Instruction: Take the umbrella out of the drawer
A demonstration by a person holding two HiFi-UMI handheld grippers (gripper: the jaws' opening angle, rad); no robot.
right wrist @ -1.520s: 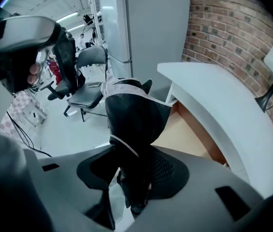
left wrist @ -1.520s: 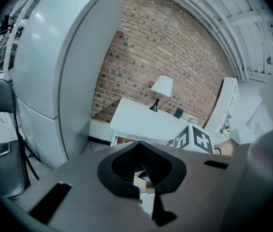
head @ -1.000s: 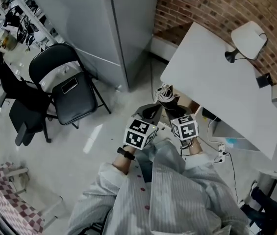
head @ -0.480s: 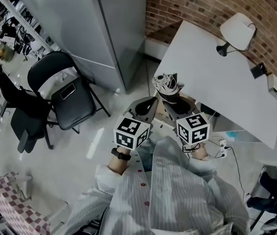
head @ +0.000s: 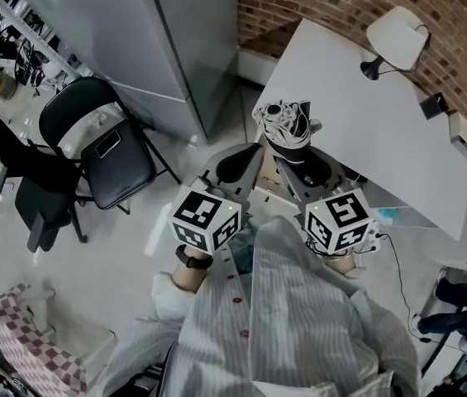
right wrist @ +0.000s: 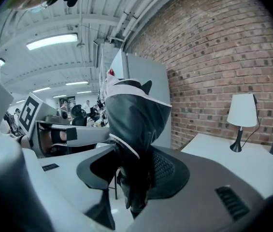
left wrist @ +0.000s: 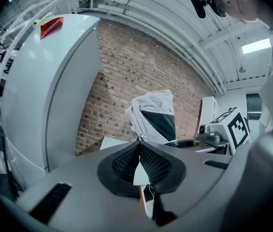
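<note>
Black-and-white umbrella (right wrist: 135,120) stands clenched in the right gripper's (right wrist: 134,161) jaws, held high, likely to clear the drawer. Left gripper's (left wrist: 139,148) jaws seem closed, empty.

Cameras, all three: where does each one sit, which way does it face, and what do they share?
Head view: on the person's head, looking steeply down at the floor and white table; shows striped sleeves, left tool, right tool.
Left gripper view: rides the left tool, looks along its closed jaws toward the brick wall; the right tool's marker cube shows at right.
Right gripper view: rides the right tool, looks along jaws clamped on the umbrella toward the lamp.
Shared: all three show the umbrella.
</note>
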